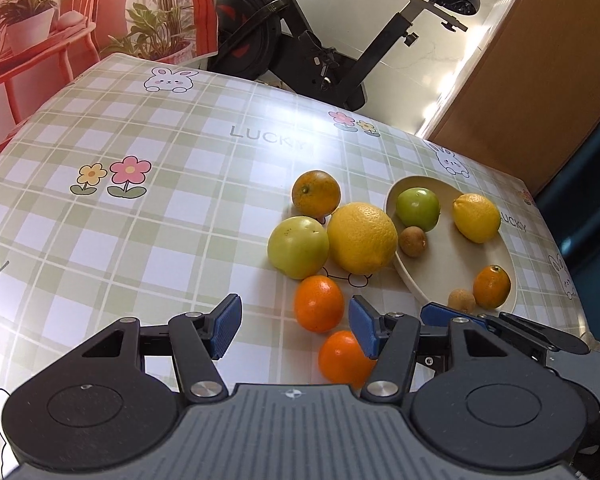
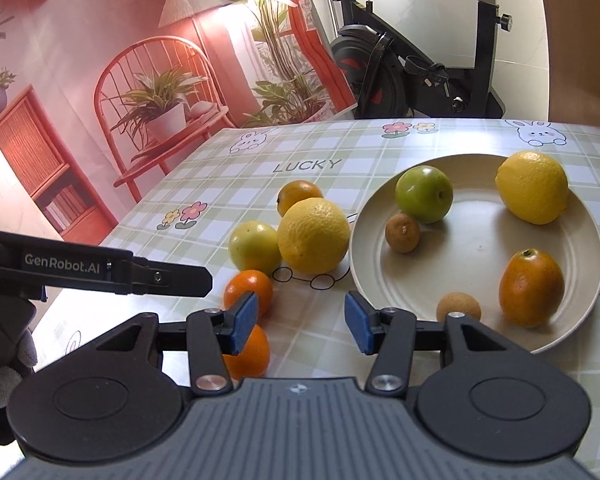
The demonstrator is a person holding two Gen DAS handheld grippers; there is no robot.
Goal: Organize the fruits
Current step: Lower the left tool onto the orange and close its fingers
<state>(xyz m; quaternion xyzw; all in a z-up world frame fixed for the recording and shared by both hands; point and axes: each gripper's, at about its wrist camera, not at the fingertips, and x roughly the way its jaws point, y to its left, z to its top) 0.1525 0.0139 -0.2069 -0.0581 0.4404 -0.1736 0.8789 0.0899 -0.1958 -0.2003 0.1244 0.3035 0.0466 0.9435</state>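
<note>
A cream plate (image 2: 472,248) (image 1: 444,268) holds a green apple (image 2: 424,194), a lemon (image 2: 532,187), an oval orange fruit (image 2: 531,288) and two small brown fruits (image 2: 403,232). Left of it on the table lie a big yellow citrus (image 1: 362,238), a yellow-green apple (image 1: 298,246), an orange (image 1: 316,194) and two small oranges (image 1: 318,304) (image 1: 342,360). My left gripper (image 1: 296,328) is open just short of the small oranges, holding nothing. My right gripper (image 2: 300,324) is open over the cloth between the small oranges (image 2: 248,288) and the plate's near rim.
The checked tablecloth (image 1: 140,220) stretches bare to the left and back. An exercise bike (image 1: 320,52) stands beyond the far edge, beside a printed backdrop (image 2: 100,80). A gloved hand (image 2: 4,360) holds the left gripper (image 2: 100,268), close on my right gripper's left.
</note>
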